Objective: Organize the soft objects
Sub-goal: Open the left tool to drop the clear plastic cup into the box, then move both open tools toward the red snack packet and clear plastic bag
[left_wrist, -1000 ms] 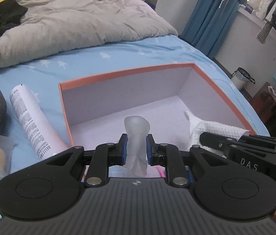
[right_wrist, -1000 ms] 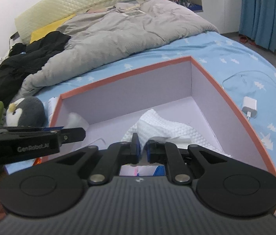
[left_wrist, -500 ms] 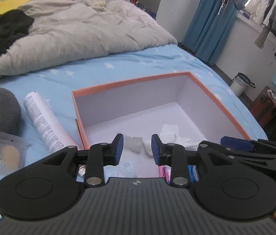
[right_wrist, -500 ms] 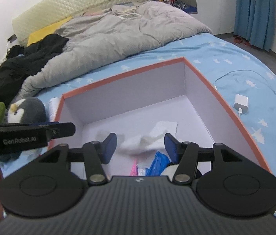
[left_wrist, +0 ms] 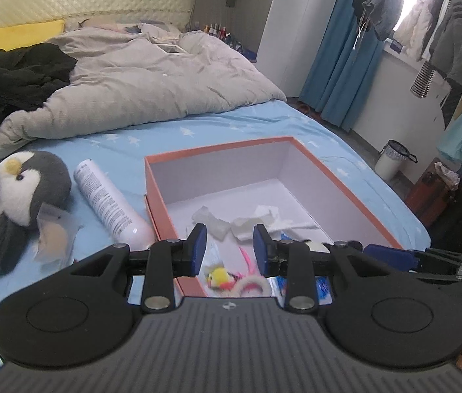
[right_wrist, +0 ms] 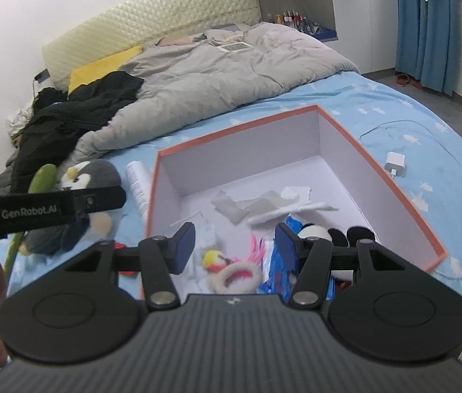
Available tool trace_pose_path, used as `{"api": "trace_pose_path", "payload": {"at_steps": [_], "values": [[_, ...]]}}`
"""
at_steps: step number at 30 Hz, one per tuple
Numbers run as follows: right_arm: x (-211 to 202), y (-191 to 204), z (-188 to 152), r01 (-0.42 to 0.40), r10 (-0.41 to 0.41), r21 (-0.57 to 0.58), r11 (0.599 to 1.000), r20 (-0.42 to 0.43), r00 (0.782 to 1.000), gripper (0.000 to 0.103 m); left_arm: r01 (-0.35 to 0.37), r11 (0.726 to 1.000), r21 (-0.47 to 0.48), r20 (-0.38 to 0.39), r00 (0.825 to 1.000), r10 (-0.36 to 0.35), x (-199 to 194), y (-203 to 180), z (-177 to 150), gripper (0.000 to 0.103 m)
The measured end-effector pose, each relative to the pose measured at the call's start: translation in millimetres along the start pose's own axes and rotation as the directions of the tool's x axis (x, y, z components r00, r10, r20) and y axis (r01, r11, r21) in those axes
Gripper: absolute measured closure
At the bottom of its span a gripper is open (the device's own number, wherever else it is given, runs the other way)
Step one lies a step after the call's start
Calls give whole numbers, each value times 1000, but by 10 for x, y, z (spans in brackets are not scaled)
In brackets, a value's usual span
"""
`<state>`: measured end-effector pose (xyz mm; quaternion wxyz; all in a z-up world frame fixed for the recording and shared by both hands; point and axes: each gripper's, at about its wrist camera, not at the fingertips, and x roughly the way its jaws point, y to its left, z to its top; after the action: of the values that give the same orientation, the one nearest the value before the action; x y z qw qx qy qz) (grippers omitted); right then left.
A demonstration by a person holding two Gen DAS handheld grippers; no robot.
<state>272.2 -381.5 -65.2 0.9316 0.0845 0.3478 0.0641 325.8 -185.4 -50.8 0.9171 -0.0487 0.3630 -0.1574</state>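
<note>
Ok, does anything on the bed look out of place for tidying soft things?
Yes: a hard white spray can lies on its side on the sheet, between the penguin plush and the orange box. It isn't soft. The penguin sits outside the box.

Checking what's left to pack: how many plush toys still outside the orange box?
1 clearly: the grey penguin plush on the blue sheet, left of the orange box and the white tube. A green item beside it might be another; mostly hidden.
</note>
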Motion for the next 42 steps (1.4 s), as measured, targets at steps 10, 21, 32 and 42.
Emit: {"api": "trace_pose_path", "payload": {"at_steps": [10, 21, 32, 42], "values": [[-562, 188, -315, -16, 17, -19, 1000, 45, 999, 46, 2, 1000, 3, 34, 999, -2, -649, -80, -418, 67], [-980, 318, -720, -22, 23, -23, 999, 49, 999, 46, -7, 1000, 11, 57, 998, 7, -1175, -162, -852, 61], [-1142, 381, -951, -35, 37, -30, 999, 66, 997, 46, -39, 999, 8, 53, 998, 38, -1376, -78, -1143, 42], [-1140, 634, -1084, -88, 94, -97, 991, 56, 994, 46, -95, 995, -36, 82, 992, 97, -1596, 175, -1333, 34]]}}
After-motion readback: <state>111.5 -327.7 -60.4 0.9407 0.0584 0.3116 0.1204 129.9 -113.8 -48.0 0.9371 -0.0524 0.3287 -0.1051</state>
